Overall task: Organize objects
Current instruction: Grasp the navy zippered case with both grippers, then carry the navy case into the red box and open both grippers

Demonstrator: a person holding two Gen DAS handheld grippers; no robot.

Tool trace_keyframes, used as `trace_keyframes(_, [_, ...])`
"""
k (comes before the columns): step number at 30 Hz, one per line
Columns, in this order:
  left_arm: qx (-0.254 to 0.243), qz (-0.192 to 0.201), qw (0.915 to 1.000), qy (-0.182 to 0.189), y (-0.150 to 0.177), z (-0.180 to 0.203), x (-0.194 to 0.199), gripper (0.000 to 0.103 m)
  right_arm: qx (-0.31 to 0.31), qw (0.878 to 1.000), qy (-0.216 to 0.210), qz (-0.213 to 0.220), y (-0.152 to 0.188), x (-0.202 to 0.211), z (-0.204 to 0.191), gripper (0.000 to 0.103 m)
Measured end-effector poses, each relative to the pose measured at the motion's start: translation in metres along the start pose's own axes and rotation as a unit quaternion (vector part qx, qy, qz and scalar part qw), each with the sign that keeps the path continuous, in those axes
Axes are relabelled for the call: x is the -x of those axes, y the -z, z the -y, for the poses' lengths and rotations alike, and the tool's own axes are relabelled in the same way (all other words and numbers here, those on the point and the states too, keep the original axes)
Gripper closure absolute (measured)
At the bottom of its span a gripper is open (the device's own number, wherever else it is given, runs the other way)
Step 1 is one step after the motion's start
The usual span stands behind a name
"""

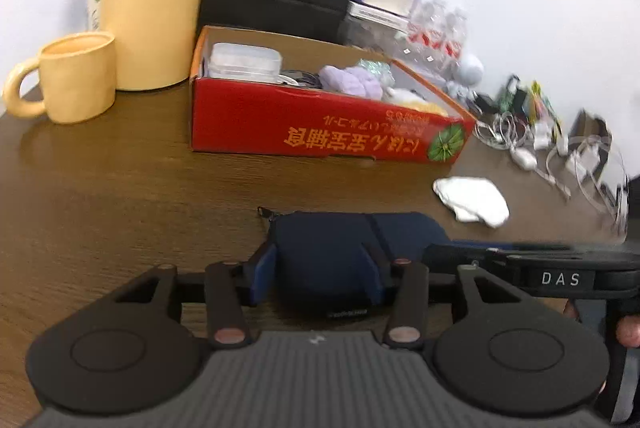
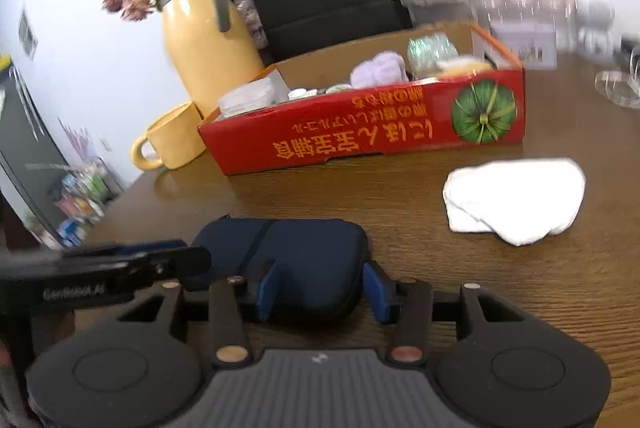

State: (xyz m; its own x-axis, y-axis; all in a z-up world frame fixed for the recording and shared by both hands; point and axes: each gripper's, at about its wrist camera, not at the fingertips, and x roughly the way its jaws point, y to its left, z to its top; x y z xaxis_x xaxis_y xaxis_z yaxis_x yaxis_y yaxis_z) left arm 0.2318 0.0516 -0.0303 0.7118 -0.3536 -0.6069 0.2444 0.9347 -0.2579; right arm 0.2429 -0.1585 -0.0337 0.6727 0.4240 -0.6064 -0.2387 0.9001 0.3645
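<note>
Both grippers, left gripper (image 1: 318, 274) and right gripper (image 2: 320, 292), clench the soft navy zip pouch (image 1: 344, 244) between their fingers. It lies on the brown wooden desk (image 1: 120, 188). Gripping each end probably steadies it for the far red cardboard box (image 1: 320, 120).

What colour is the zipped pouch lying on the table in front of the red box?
Dark navy blue. The pouch shows best in the right wrist view.

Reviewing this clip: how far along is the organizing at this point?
Done: the red box already holds a clear container and a purple plush. In hand: the left tool and right tool both clamp the navy pouch, which lies on the table. Left: the pouch, the white cloth and the tangle of cables are outside the box.
</note>
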Motion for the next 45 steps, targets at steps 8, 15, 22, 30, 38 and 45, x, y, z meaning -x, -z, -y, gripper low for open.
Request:
trace_keyframes(8, [-0.010,0.015,0.9988,-0.046,0.024,0.029,0.023,0.082,0.030,0.999,0.017,-0.007,0.000,0.006,-0.004,0.070])
trace_keyframes(15, [0.001,0.018,0.9995,-0.026,0.066,0.069,0.082,0.084,0.051,0.998,0.032,-0.004,0.048,0.086,-0.015,0.071])
trace_keyframes(22, [-0.029,0.067,0.9971,-0.021,0.042,0.085,0.090,0.085,0.032,0.998,0.029,0.045,0.047,0.113,-0.012,0.072])
trace_keyframes(30, [-0.031,0.116,0.9923,-0.028,-0.056,0.062,0.053,0.086,0.095,0.988,0.044,0.117,-0.048,0.086,-0.028,0.072])
trace_keyframes(38, [-0.013,0.049,0.9958,-0.076,-0.196,0.007,-0.052,0.088,0.116,0.988,0.037,0.100,-0.190,-0.019,-0.023,0.073])
trace_keyframes(45, [-0.018,-0.045,0.9927,-0.110,-0.239,-0.020,-0.163,0.102,0.049,0.999,0.008,-0.023,-0.256,-0.151,0.008,0.089])
